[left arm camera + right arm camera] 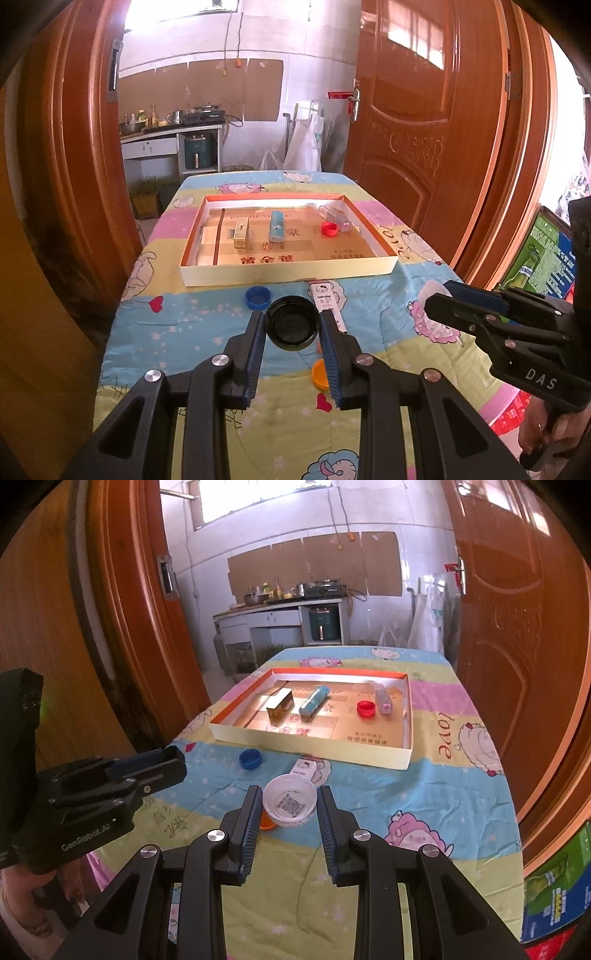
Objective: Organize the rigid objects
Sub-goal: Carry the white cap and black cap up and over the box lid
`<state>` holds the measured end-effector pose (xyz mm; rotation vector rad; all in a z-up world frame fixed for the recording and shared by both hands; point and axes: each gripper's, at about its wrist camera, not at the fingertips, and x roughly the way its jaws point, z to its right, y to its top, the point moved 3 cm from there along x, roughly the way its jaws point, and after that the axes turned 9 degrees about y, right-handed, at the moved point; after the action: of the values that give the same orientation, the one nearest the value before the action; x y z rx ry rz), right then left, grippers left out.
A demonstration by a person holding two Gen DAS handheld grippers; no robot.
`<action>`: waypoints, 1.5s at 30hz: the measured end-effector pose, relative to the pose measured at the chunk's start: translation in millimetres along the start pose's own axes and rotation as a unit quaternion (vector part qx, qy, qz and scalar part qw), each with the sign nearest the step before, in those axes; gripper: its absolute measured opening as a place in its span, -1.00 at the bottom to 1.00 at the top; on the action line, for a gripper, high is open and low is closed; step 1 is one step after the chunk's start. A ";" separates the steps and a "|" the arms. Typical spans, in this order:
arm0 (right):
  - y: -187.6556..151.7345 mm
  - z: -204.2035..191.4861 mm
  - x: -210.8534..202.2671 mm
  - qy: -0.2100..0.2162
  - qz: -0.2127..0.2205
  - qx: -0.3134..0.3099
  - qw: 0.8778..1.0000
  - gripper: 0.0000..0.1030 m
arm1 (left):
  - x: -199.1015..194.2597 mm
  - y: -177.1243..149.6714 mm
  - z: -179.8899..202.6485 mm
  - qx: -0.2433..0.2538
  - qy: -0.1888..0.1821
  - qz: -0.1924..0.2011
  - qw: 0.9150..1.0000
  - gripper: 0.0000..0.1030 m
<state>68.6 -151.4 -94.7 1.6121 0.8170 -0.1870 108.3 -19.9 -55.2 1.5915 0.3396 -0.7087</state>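
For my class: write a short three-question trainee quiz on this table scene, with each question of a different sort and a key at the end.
1. True or false: the left gripper grips a black cap.
2. Multiple choice: what sits between the fingers of the right gripper? A) a red cap B) a white cap C) a gold box
3. Short answer: name the loose caps lying on the quilt outside the tray.

Key
1. True.
2. B, the white cap, open side up with a printed code inside.
3. A blue cap and an orange cap; the red cap already lies in the tray.
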 end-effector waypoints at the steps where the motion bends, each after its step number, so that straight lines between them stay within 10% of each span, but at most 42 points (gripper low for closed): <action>1: 0.5 -0.3 -0.2 0.000 0.000 -0.001 1.000 -0.40 | -0.7 0.3 -0.3 -0.001 0.000 0.001 1.000 -0.42; 45: 46.7 33.7 55.6 0.021 -0.019 0.031 0.999 -0.40 | 69.9 35.2 -12.3 -0.020 -0.025 -0.041 0.999 -0.42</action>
<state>148.2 -160.0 -95.6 1.6644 0.8826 -0.2092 185.7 -26.5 -70.5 1.5267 0.3818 -0.7986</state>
